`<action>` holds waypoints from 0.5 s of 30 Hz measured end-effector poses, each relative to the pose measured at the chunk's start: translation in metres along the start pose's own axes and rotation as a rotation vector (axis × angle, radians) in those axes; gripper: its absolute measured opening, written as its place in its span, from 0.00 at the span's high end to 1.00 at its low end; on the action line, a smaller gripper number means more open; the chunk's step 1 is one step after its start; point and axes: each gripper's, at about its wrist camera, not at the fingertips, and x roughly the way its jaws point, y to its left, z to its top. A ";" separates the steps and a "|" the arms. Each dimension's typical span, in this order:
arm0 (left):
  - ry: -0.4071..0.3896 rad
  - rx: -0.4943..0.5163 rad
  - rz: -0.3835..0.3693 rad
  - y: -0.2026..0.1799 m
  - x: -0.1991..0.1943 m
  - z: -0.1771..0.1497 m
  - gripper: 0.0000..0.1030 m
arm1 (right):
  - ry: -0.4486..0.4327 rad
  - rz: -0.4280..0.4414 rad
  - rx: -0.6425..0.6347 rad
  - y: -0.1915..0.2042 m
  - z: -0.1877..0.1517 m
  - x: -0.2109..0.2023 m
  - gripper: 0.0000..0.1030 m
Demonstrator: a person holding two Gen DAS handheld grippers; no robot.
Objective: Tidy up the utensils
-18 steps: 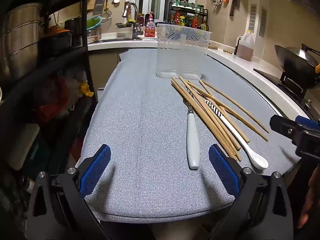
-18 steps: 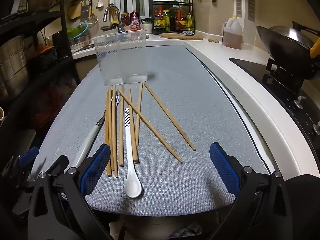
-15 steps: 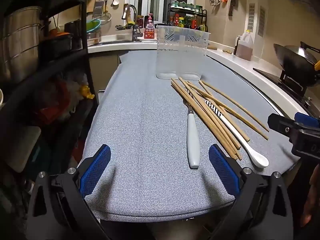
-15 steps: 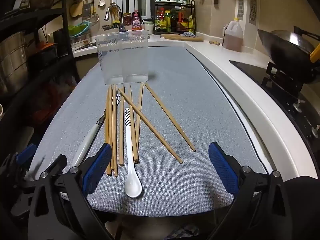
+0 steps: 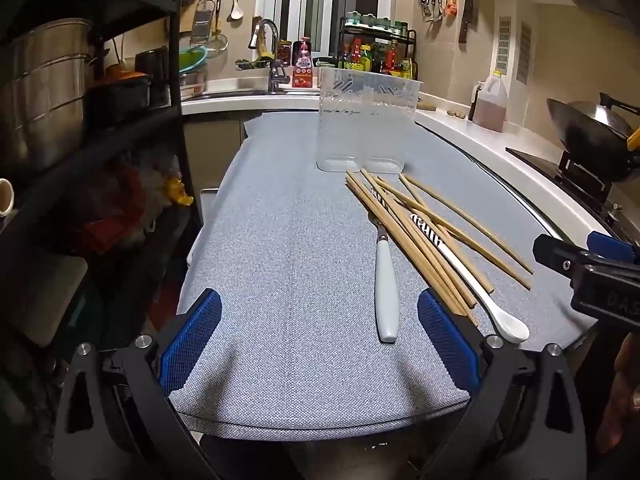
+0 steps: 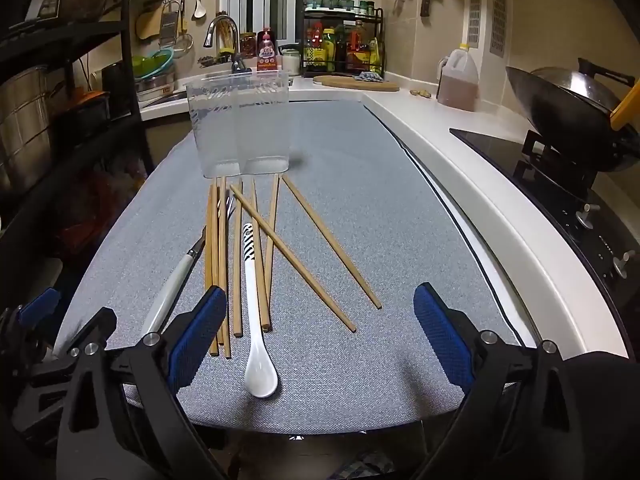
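Observation:
Several wooden chopsticks lie fanned on a grey mat. Among them rest a white spoon with a striped handle end and a white-handled fork. Beyond them stands a clear two-part plastic holder, upright and empty. My left gripper hangs open over the mat's near edge, left of the fork. My right gripper is open too, low over the near ends of the spoon and chopsticks, with nothing gripped.
A black shelf rack with steel pots flanks the mat's left side. A white counter runs along the right, with an oil jug, a hob and a wok. A sink with a tap lies behind.
Both grippers have crept slightly forward over the mat's near edge. The utensils and holder lie as before, and both grippers remain open.

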 end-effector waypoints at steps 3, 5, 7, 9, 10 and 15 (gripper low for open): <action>-0.002 0.000 0.001 -0.001 -0.002 0.002 0.07 | 0.002 -0.002 -0.013 0.003 0.000 0.000 0.10; 0.001 0.001 0.000 -0.002 -0.002 0.002 0.07 | 0.000 -0.005 -0.018 0.005 0.000 0.000 0.10; 0.003 0.000 -0.001 -0.005 -0.001 0.003 0.07 | 0.002 -0.007 -0.017 0.005 0.000 0.000 0.10; 0.003 0.001 -0.002 -0.006 -0.002 0.004 0.07 | 0.004 -0.009 -0.017 0.004 0.000 0.001 0.10; 0.004 0.001 -0.004 -0.005 -0.001 0.004 0.07 | 0.004 -0.010 -0.018 0.004 0.000 0.001 0.10; 0.003 0.004 -0.009 -0.005 -0.002 0.006 0.07 | 0.006 -0.014 -0.020 0.004 0.000 0.001 0.10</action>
